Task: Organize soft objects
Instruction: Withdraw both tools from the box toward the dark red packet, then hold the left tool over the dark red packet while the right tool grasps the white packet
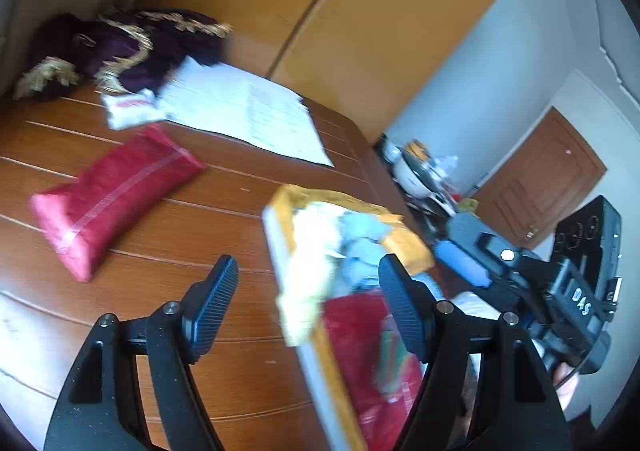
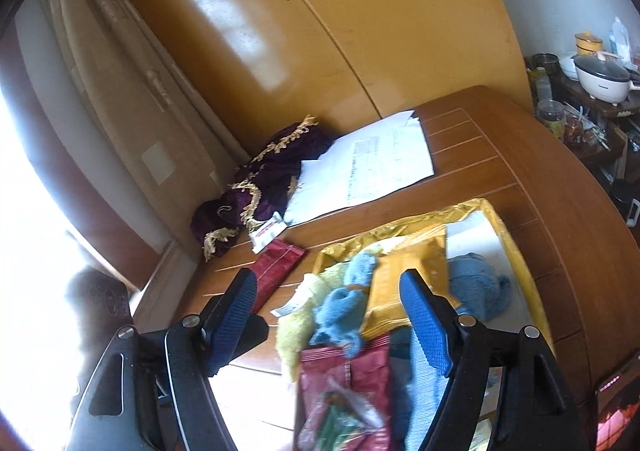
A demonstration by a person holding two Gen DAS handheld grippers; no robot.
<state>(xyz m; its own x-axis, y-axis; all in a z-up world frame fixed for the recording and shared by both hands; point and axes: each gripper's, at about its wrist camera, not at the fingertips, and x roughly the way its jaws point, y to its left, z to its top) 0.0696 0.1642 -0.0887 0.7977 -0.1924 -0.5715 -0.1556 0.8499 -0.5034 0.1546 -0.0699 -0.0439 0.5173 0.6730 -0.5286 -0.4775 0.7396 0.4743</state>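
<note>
A gold-rimmed tray (image 2: pixel 516 251) on the wooden table holds soft things: blue knit pieces (image 2: pixel 348 291), a yellow cloth (image 2: pixel 296 331), an orange-gold pouch (image 2: pixel 408 275) and a red packet (image 2: pixel 348 383). My right gripper (image 2: pixel 328 283), with blue pads, hangs open above this pile with nothing between its fingers. My left gripper (image 1: pixel 309 271), with black pads, is open over the tray's (image 1: pixel 280 211) left rim and grips nothing. A red pouch (image 1: pixel 116 199) lies on the table to the left of the tray. A purple cloth with gold fringe (image 1: pixel 120 47) is bunched at the far corner.
White papers (image 1: pixel 240 111) and a small white packet (image 1: pixel 128 111) lie behind the red pouch. Yellow wardrobe doors (image 2: pixel 280 31) stand behind the table (image 1: pixel 200 371). A side shelf with a cooker and jars (image 2: pixel 600 79) is at the right. The right gripper's black housing (image 1: pixel 568 291) sits beside the tray.
</note>
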